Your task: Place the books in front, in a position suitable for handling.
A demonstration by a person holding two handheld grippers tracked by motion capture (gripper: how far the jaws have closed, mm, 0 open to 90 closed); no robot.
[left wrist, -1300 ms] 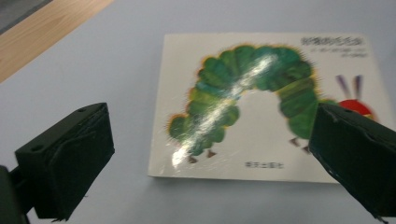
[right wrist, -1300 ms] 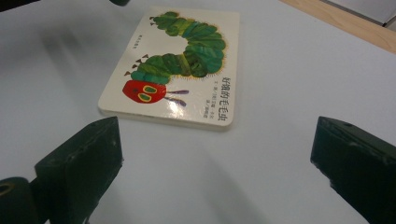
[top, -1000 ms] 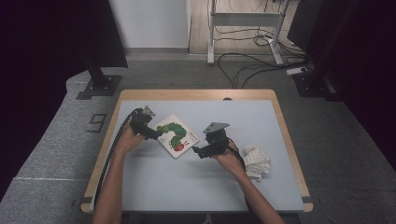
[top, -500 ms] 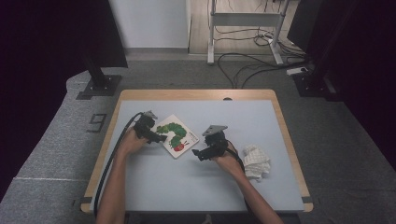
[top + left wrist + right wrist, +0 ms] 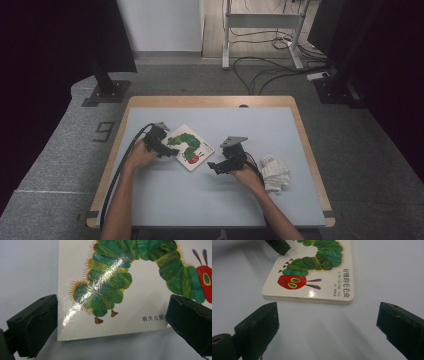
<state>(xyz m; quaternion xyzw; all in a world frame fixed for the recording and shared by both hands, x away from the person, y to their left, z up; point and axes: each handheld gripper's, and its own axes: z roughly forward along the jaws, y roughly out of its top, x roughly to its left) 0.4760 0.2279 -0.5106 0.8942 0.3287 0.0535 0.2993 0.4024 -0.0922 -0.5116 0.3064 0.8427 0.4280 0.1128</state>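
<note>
A white board book (image 5: 189, 146) with a green caterpillar on its cover lies flat on the pale blue table (image 5: 210, 200). My left gripper (image 5: 172, 151) is at the book's left edge, open, its jaws straddling the near corner of the book (image 5: 112, 290) without closing on it. My right gripper (image 5: 210, 166) is open just short of the book's right side, with bare table between its jaws; the book (image 5: 312, 272) lies a little ahead of them. The tip of the left gripper (image 5: 277, 245) appears at the book's far edge in the right gripper view.
A crumpled white cloth (image 5: 275, 172) lies on the table right of my right hand. The table has a wooden rim (image 5: 305, 150). Beyond it are a black stand base (image 5: 105, 92), cables and a metal frame on the grey floor.
Both grippers have drifted slightly toward me and to the left along the book's edges. The book lies where it was.
</note>
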